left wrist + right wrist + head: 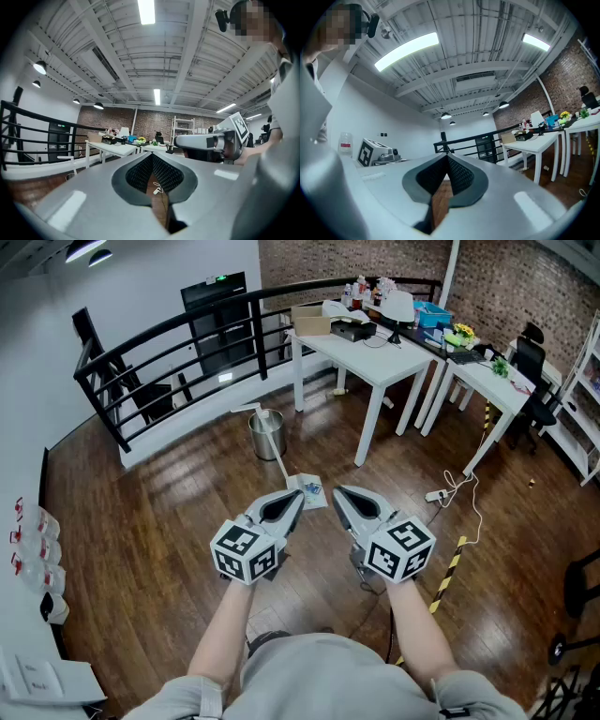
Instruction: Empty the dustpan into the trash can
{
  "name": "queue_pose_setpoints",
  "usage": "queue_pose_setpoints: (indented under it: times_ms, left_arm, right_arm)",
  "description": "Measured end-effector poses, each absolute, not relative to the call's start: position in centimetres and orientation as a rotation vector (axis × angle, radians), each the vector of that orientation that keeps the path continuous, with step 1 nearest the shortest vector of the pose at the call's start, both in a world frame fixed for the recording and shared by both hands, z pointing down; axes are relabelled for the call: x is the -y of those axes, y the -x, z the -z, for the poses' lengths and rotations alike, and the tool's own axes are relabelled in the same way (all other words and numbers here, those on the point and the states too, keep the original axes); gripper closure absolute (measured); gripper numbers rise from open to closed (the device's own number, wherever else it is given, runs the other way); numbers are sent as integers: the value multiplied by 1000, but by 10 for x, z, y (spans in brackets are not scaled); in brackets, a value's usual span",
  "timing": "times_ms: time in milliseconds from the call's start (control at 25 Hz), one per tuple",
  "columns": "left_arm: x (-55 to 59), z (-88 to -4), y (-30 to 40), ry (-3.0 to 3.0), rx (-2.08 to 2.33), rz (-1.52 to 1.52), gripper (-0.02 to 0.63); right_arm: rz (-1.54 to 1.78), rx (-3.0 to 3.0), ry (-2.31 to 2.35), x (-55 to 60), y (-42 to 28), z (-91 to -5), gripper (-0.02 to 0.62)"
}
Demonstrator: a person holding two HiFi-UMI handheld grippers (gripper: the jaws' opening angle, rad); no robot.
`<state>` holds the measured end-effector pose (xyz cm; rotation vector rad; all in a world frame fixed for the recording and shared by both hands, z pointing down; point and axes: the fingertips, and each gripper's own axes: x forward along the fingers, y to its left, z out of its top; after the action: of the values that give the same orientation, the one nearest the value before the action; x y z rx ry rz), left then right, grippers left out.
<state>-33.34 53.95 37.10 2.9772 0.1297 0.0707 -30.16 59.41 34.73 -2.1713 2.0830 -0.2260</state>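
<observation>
The trash can (266, 437) is a small silvery metal cylinder standing upright on the wooden floor (169, 512), far off, left of the white desk (375, 357). The dustpan (308, 491) rests on the floor just near and right of the can, a pale flat pan with something small and bluish on it. Its long thin handle (279, 463) slants up to the far left across the can.

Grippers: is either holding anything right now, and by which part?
Nothing is held. The left gripper and right gripper are both shut with nothing between their jaws; the dustpan lies on the floor ahead.
</observation>
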Motion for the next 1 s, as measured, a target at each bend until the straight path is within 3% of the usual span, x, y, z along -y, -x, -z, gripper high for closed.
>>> queue_pose_setpoints:
  times_ms: [440,1000]
  left_arm:
    - [-513,-384,304,-2999,-64,-155,601]
    - [-373,-406,213,-2958,-115,-168,601]
  right_arm:
    - [248,-2081,2153,-571,261,-356,597]
    - [314,-2034,2221,-435,172,-376,597]
